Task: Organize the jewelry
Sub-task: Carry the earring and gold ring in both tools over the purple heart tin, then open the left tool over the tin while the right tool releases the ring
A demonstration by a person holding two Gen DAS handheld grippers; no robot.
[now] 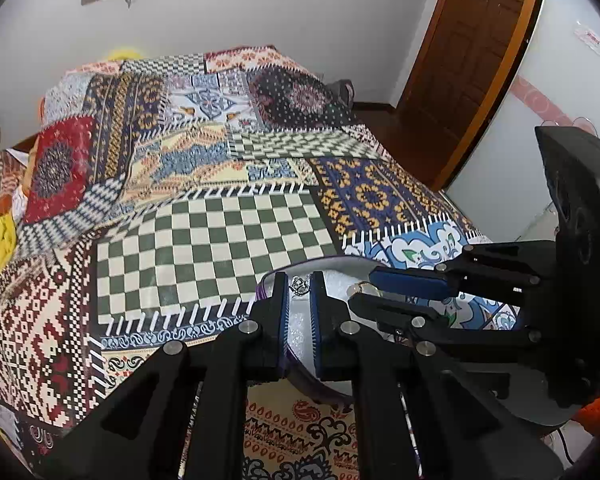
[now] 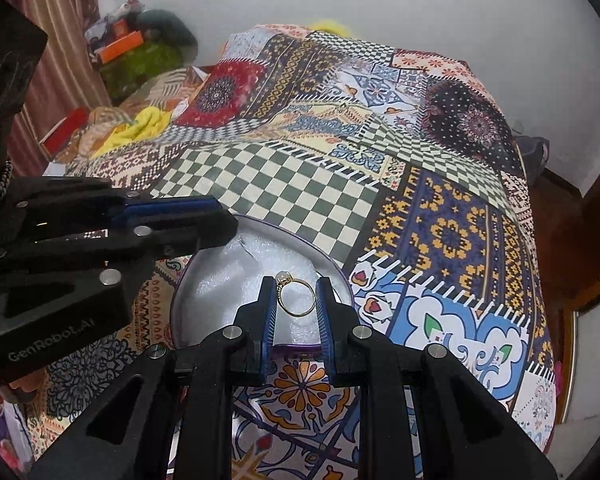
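Left gripper, jaws nearly together, pinches a small silver ornate piece over the left part of a round silver-lined box on the patchwork bedspread. Right gripper, jaws narrowly apart, clamps a gold ring above the box's near right.

Left claw and right claw tilted downward, side by side, seemingly clamped.

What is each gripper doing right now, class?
Left gripper: shut on a small silver ornament.
Right gripper: shut on a gold ring.
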